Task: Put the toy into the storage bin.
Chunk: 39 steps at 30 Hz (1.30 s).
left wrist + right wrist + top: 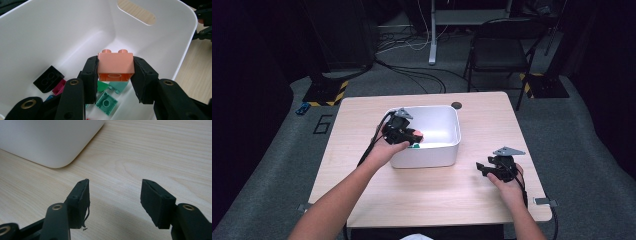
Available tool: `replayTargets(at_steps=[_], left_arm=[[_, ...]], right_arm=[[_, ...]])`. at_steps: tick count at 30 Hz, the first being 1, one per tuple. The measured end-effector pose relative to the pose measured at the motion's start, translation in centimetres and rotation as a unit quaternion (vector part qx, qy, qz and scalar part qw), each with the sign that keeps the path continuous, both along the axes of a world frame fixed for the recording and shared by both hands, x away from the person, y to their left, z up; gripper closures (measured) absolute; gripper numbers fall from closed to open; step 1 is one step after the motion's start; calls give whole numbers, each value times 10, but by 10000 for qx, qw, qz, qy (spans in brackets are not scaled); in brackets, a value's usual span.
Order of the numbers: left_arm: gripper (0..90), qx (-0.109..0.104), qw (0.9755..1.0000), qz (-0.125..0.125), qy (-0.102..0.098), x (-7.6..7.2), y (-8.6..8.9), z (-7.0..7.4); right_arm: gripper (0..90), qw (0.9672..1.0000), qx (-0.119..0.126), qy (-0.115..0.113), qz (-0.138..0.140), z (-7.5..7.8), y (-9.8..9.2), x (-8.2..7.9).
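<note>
My left gripper [115, 75] is shut on an orange two-stud brick [115, 65], held over the inside of a white bin [62, 32]. In the high view the same left gripper [404, 134] reaches over the bin's [447, 150] left rim with the orange brick [417, 135] at its tip. On the bin floor below lie a black brick [49, 78], a magenta brick [59, 87] and teal bricks [107, 103]. My right gripper [113, 200] stands open above bare wood, nothing between its jaws. It [492, 167] rests to the right of the bin in the high view.
The wooden table [482, 195] has a dark round hole [456, 105] behind the bin. A black chair [497, 52] and cables lie on the floor beyond. The bin's corner [55, 157] is near the right gripper's far left.
</note>
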<state>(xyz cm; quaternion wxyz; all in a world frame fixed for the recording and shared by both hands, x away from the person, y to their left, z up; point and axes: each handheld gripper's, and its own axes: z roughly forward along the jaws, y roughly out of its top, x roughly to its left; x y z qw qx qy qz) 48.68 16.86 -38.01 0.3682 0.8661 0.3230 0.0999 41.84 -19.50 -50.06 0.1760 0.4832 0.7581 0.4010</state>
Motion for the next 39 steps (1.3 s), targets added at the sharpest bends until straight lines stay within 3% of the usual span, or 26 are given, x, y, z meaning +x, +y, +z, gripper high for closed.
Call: replayTargets(at_steps=[4,8,13,17,22,33,39], left_arm=[[584,78,9999,62,21,1,1,-4],[546,26,9998,158,121,1,5,-6],[463,-2,9998,202,-21,-4,11,-3],[460,-163,9996,221,-95,-11,20,1],[457,-325,9987,331,-192,-21,41,5],[453,-458,9970,508,-355,-36,82,16],[445,-575,9953,639,-441,-44,105,11]], right_arm=[[400,10000,-5,-11,-4,0,-1,0],[400,10000,-8,-18,-12,0,-1,0],[400,10000,1,10,2,0,1,0],[400,10000,-22,11,14,0,1,0],[400,10000,-43,10,11,0,1,0],[400,10000,-36,18,23,0,4,0],[400,10000,-58,-1,24,0,4,0]])
